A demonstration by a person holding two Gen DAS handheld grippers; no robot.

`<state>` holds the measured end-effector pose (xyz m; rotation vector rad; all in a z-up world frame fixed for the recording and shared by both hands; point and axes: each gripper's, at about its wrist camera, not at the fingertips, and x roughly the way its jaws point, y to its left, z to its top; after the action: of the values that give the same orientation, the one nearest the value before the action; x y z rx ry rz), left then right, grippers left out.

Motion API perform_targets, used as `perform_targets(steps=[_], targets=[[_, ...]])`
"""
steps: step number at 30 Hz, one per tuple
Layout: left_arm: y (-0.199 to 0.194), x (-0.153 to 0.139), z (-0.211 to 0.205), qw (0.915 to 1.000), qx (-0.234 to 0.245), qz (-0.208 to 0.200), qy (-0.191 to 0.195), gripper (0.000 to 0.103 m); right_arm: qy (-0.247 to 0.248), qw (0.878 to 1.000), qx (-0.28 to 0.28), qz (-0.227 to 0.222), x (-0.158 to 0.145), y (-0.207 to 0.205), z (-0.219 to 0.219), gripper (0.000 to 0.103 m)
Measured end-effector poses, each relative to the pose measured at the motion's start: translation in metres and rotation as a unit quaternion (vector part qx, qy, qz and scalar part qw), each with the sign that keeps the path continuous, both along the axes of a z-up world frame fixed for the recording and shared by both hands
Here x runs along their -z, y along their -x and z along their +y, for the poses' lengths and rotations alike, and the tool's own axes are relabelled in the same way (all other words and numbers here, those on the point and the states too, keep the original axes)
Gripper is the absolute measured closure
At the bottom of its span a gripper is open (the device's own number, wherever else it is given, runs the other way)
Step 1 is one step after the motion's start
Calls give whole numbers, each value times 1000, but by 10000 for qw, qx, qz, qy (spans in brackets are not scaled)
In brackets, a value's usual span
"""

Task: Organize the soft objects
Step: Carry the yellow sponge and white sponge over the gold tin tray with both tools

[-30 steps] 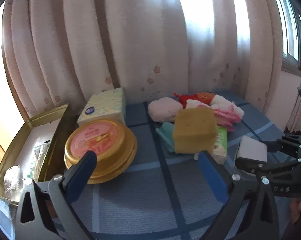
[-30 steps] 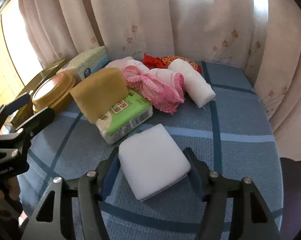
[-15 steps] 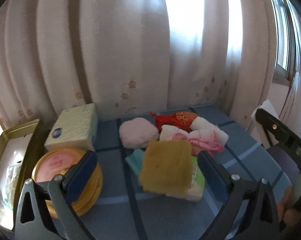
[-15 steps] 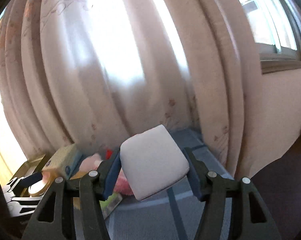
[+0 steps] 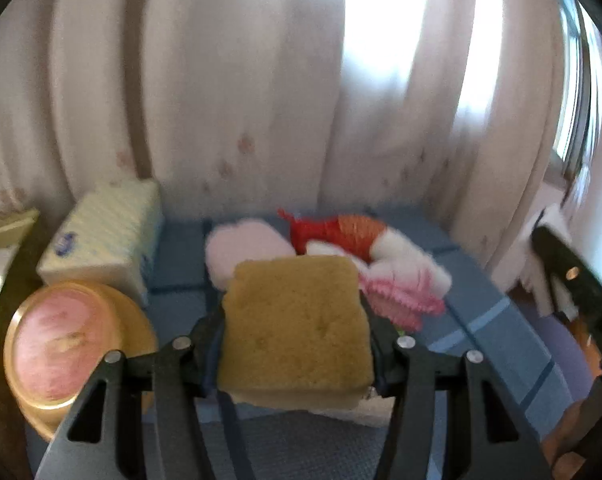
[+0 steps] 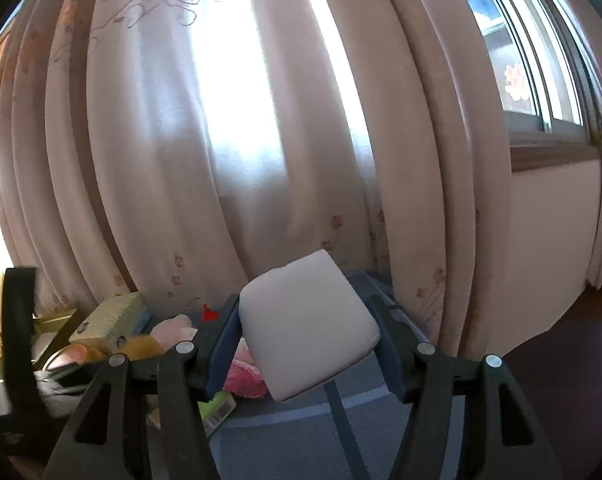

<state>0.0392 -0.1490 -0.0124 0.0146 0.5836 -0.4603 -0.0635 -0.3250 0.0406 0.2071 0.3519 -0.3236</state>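
Note:
A yellow sponge (image 5: pixel 297 320) lies on top of the pile on the blue checked cloth (image 5: pixel 481 312). It sits between the fingers of my left gripper (image 5: pixel 297 346), whose jaws are closing, and both pads touch its sides. My right gripper (image 6: pixel 305 320) is shut on a white foam block (image 6: pixel 309 344) and holds it in the air in front of the curtain. Behind the sponge lie a pink puff (image 5: pixel 245 244), a red and orange cloth (image 5: pixel 337 230) and a pink-and-white frilled cloth (image 5: pixel 401 284). A green pack (image 6: pixel 217 408) lies under the pile.
A pale tissue box (image 5: pixel 105 232) stands at the back left. A round gold tin with a pink lid (image 5: pixel 65 344) sits in front of it. A gold tray's rim (image 5: pixel 9 228) shows at the far left. Curtains hang close behind the table, with a window to the right.
My left gripper has come forward over the yellow sponge and its jaws have closed from wide open onto it. My right gripper has lifted the white block off the cloth and tilted upward.

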Motion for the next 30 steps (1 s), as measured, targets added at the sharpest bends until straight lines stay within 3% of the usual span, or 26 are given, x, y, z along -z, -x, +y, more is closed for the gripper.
perform_targets(steps=[4,8,30], targets=[[27,-11,5,9974,-188,-700,-46,48,72,10000,40,-9,0,0,1,39],[42,-14,4,9943,-257,-1017,-175,48,121,9998,160,-23,-1,3,1,39],[46,-16,53,9919,-608,-1101,-151,48,323,9993,185,-75,-2,1,45,39]])
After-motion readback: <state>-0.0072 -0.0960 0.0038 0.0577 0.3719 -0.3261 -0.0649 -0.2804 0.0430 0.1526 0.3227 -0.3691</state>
